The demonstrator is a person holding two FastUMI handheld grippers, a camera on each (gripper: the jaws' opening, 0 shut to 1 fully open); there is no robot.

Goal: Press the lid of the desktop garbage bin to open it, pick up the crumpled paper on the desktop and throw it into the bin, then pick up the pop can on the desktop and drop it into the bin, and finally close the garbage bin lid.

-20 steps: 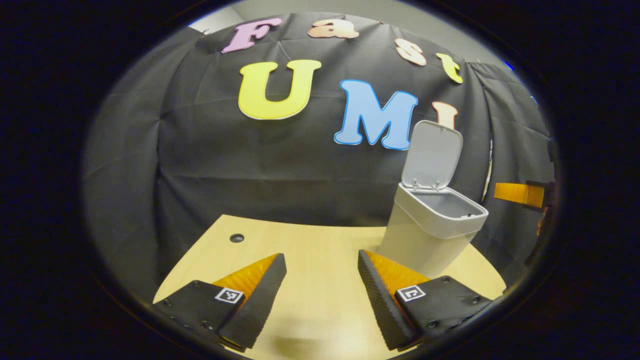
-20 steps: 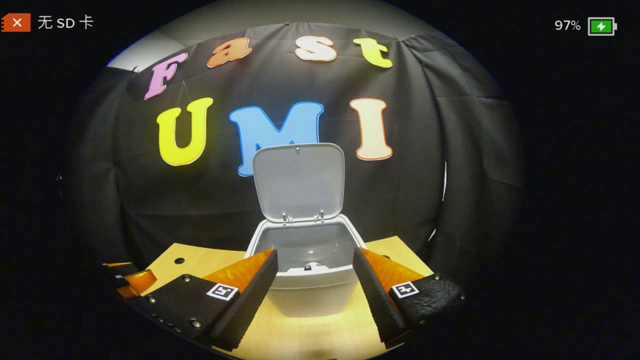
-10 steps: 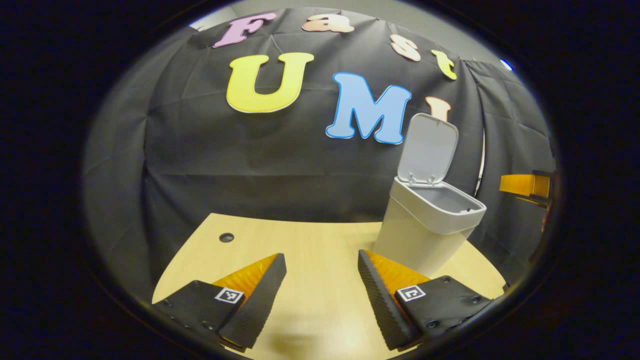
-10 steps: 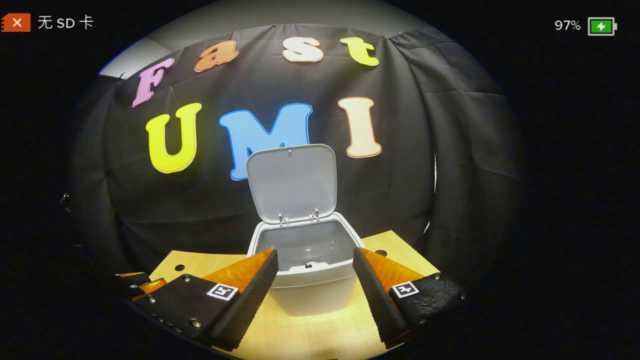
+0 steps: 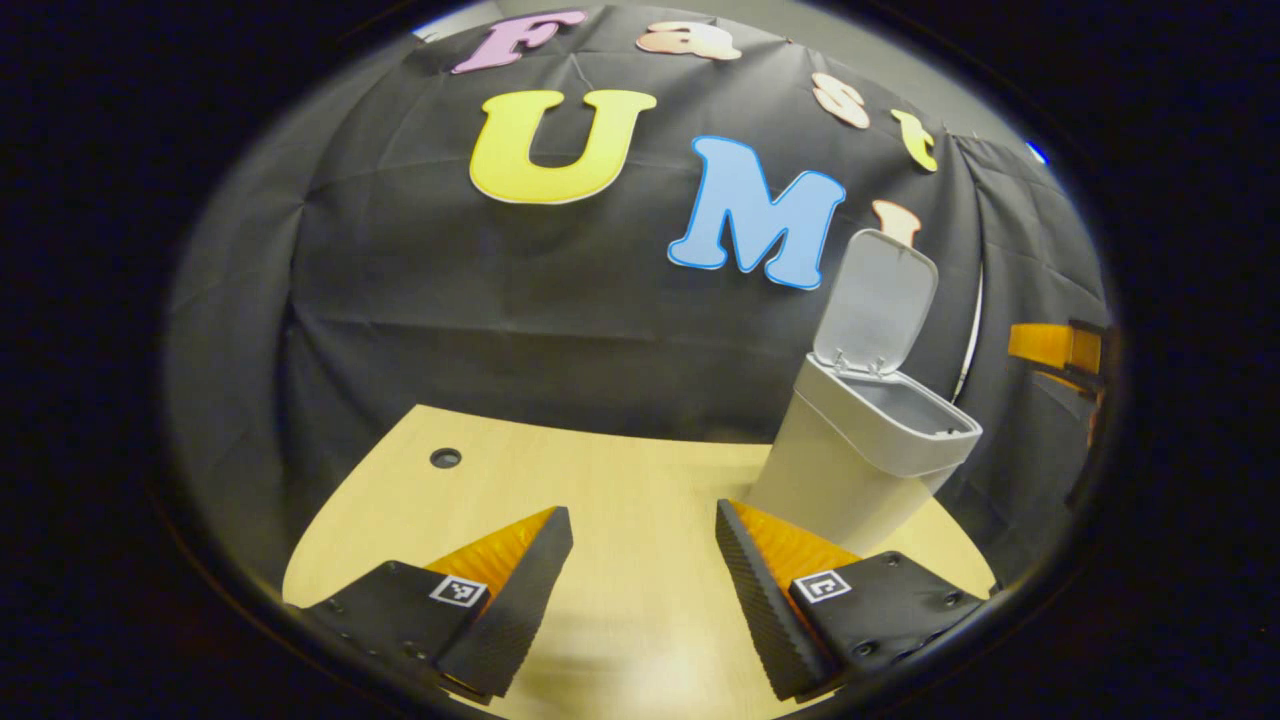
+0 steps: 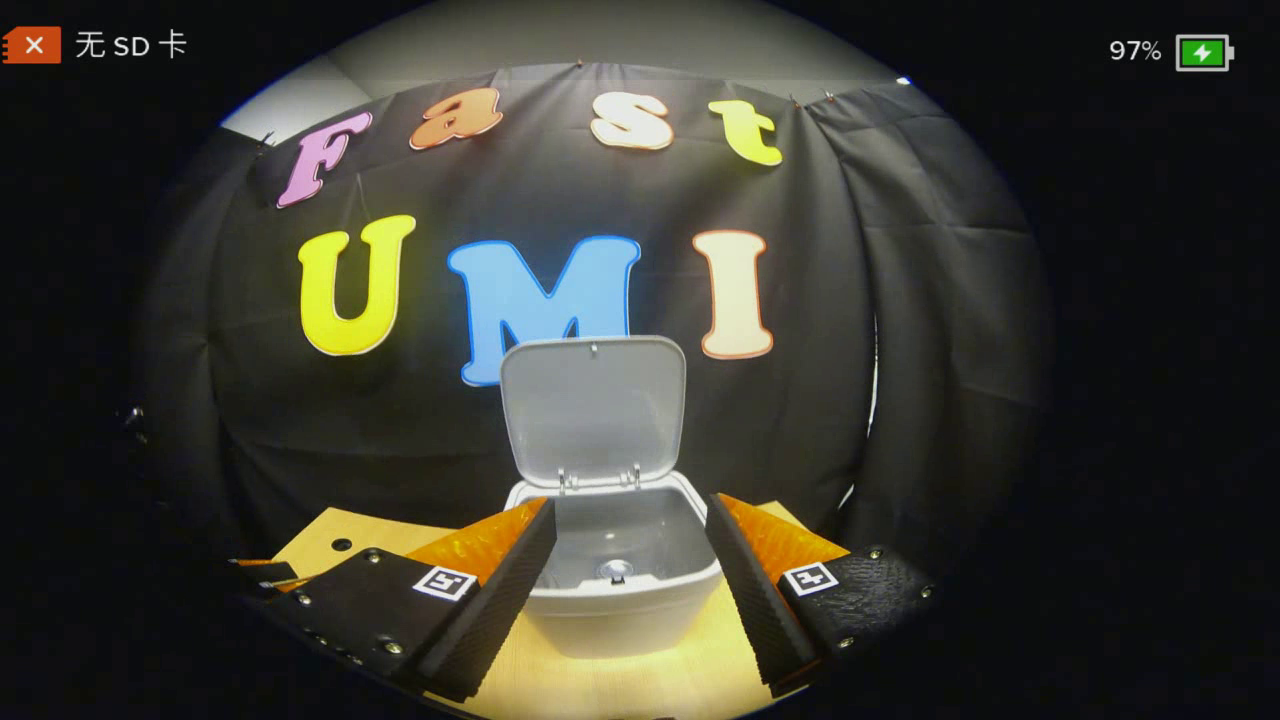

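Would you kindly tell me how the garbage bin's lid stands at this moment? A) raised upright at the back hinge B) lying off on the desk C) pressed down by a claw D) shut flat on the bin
A: the lid stands upright on its hinges behind the open garbage bin, untouched by either claw.

A staged recording booth, not a lived-in room: black cloth wall (image 6: 900, 330) hangs in creased folds behind and around a pale wooden worktop (image 5: 620, 490) (with a round cable hole (image 5: 445, 458) at its far left), and a plain grey room wall (image 6: 620, 35) shows above the cloth.
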